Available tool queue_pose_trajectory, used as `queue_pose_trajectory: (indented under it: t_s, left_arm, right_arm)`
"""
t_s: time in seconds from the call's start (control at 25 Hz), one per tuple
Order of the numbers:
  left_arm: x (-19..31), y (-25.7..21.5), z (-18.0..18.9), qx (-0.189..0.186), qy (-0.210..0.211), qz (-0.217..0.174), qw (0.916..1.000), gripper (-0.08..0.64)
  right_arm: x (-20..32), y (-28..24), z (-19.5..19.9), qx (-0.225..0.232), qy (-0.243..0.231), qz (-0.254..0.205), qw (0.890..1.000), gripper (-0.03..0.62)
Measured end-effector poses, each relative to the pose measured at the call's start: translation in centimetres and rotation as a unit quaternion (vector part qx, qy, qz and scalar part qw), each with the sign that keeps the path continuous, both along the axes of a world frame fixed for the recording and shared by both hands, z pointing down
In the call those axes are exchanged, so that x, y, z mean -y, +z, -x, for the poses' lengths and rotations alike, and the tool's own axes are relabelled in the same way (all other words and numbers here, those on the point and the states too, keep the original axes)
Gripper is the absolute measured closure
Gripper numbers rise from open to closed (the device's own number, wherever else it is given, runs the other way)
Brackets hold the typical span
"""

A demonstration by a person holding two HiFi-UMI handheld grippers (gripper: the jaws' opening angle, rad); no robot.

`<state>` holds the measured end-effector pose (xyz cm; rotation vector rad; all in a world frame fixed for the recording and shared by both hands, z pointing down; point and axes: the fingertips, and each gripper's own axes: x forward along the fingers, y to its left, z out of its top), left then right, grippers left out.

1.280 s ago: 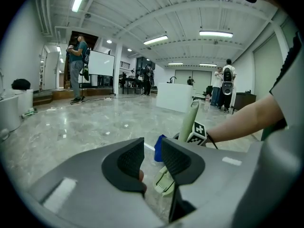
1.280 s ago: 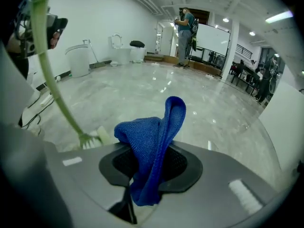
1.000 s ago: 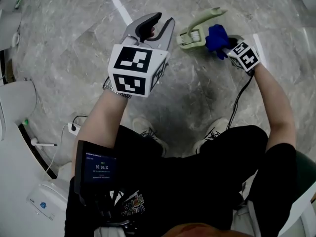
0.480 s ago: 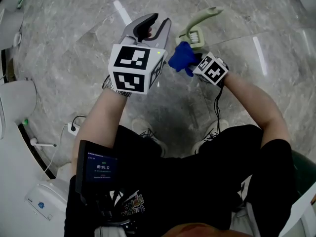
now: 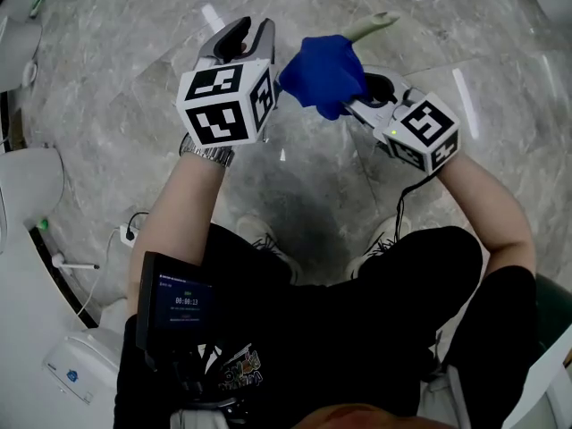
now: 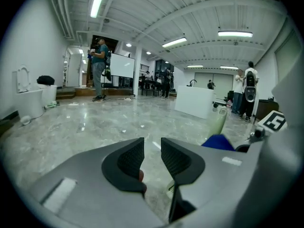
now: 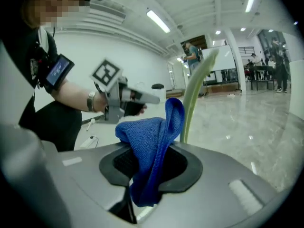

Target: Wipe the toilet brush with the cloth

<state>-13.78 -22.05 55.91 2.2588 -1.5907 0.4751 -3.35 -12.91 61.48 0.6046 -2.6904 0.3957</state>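
Observation:
In the head view the pale green toilet brush [image 5: 371,27] shows only its handle tip; the rest is hidden behind the blue cloth [image 5: 323,72]. My right gripper [image 5: 356,99] is shut on that cloth, which bunches above the jaws. In the right gripper view the cloth [image 7: 152,137] hangs from between the pads of the right gripper [image 7: 149,163], and the brush handle [image 7: 197,89] rises just behind it. My left gripper [image 5: 241,36] is held up to the left of the cloth. In the left gripper view its jaws [image 6: 153,158] stand open with nothing between them, brush [image 6: 219,120] and cloth [image 6: 218,141] off to the right.
Grey marble floor all round. A white toilet [image 5: 27,186] and a power strip with cable [image 5: 134,232] lie at the left. The person's legs and shoes are below the grippers. Farther off stand a white counter [image 6: 194,101] and several people [image 6: 99,70].
My right gripper has risen with the cloth and swung left toward the left gripper, now covering the brush head in the head view. The left gripper has shifted left and turned.

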Motion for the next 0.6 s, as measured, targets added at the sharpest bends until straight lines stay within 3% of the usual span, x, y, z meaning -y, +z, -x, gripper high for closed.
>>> queue_pose_trajectory:
  t_s: [0.16, 0.32, 0.44, 0.6]
  left_arm:
    - [0.5, -0.1, 1.3, -0.032, -0.029, 0.011, 0.999, 0.449]
    - [0.5, -0.2, 1.0, -0.018, -0.022, 0.006, 0.9996, 0.449]
    - [0.5, -0.2, 0.5, -0.012, -0.017, 0.003, 0.9998, 0.449]
    - [0.3, -0.3, 0.2, -0.015, -0.017, 0.004, 0.9997, 0.449]
  right_arm:
    - [0.7, -9.1, -1.3, 0.083, 0.04, -0.065, 0.994, 0.476]
    - [1.1, -14.1, -2.5, 0.132, 0.053, -0.096, 0.985, 0.476]
    - [0.8, -11.6, -2.9, 0.103, 0.048, -0.088, 0.99, 0.476]
    - [-2.1, 0.0, -2.3, -0.003, -0.007, -0.005, 1.0, 0.476]
